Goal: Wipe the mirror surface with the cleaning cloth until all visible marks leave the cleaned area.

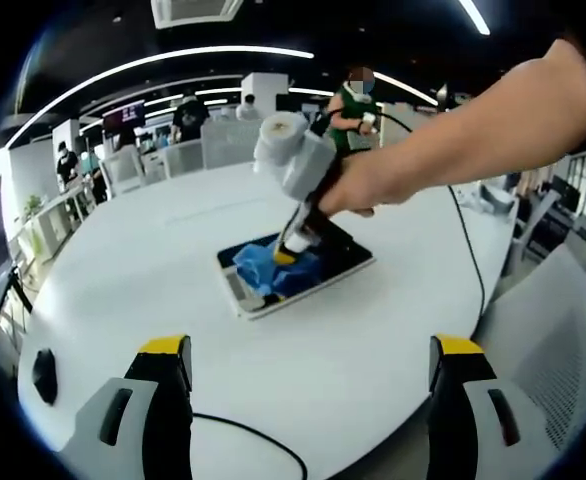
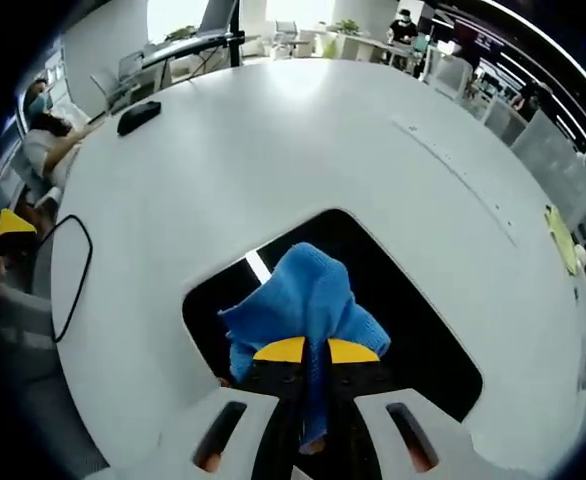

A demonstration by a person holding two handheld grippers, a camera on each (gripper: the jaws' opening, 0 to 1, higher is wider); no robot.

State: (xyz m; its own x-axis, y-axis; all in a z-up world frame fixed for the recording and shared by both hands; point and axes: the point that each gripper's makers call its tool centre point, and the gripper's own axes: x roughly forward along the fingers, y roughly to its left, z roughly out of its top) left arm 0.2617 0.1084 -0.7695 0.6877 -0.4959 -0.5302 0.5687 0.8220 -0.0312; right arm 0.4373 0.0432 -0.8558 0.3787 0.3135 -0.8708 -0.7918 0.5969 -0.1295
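Mirror [image 1: 343, 262] flat on the white table [image 1: 373, 360], glass and probably fragile; soft blue cloth [image 2: 308, 300] pinched in right gripper [image 2: 316, 352], left gripper [image 1: 313, 385] spread, idle.

Soft fuzzy blue cloth [image 2: 308, 300] lies on glossy mirror [image 2: 413, 330]; table [image 2: 273, 150] matt white.

Left claw [image 1: 313, 380] grey with yellow-tipped black jaws, right claw [image 2: 316, 352] alike, black cable

A small black oval thing [image 1: 44, 375] lies at the lower left on the big white round table [image 1: 153, 290]; a thin black cable [image 1: 263, 442] curls nearby.
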